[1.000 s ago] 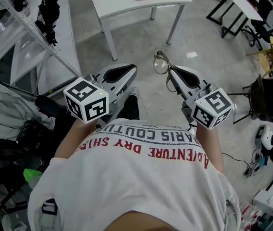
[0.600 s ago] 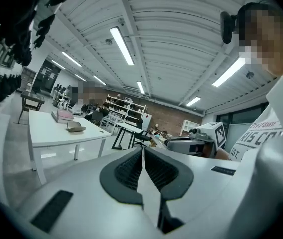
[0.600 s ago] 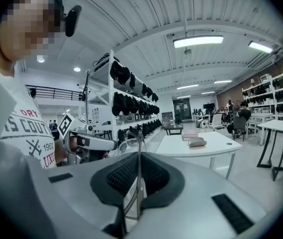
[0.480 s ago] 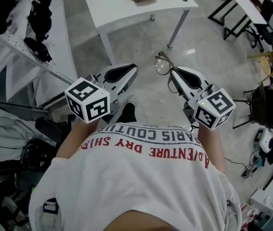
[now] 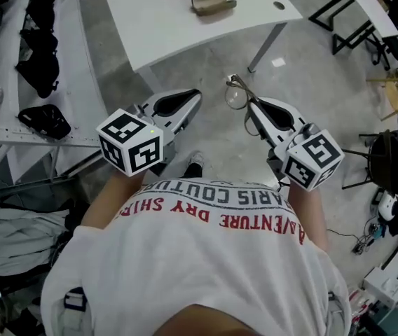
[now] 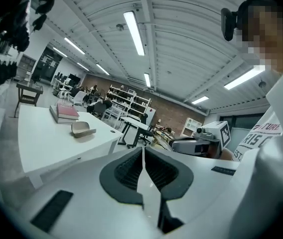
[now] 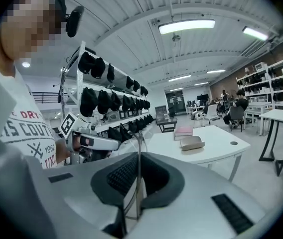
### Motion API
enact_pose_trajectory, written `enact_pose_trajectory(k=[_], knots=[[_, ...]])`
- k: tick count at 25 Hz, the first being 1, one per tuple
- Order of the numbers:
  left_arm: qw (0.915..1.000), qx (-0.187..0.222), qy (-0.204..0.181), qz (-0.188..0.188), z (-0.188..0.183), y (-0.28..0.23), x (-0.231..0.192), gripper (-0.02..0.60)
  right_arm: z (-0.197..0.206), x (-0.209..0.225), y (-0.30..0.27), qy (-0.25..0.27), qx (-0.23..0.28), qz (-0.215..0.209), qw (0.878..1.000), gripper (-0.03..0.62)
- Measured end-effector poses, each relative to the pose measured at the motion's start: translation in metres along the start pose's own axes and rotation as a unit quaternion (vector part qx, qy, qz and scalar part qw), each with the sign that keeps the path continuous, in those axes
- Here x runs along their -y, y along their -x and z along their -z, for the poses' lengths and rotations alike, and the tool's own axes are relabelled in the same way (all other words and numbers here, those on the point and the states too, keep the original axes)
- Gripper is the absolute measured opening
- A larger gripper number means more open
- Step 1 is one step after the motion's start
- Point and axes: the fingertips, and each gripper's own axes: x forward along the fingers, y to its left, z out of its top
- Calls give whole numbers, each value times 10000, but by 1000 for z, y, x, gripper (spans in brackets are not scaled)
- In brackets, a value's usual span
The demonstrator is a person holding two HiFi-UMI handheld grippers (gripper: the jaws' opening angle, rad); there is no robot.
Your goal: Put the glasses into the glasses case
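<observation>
Ahead on the table (image 5: pixel 158 21), glasses case (image 5: pixel 211 0) sits nearer than a second ago: approach under way. Right gripper (image 5: pixel 249 103) clamps glasses (image 5: pixel 235 94), well short of case; left gripper (image 5: pixel 193 96) closed, empty.

Seen from above, a person wears a white T-shirt (image 5: pixel 206 257) printed with red and grey lettering, a black camera (image 7: pixel 72 20) mounted at the head. The left hand-held gripper (image 5: pixel 188 96) and right hand-held gripper (image 5: pixel 249 108) are white, with dark ribbed pads (image 6: pixel 127 172); each carries a cube (image 5: pixel 130 143) of black-and-white square markers.
</observation>
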Motion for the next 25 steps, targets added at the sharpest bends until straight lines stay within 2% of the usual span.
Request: enact_pose_trajectory(k=[9,17,25], knots=[[9997,-154,-3,205,-35,-49,-73,38,-20,62,-62,-110,-61,236,9996,31],[9993,-163,-19,332,-45,-63,-96,38,-29,83,-80,-96,-41,376,9992,31],[9998,-109,36,156,-49,-65,-117,38,-30,97,-98,-106,12,286,9995,31]])
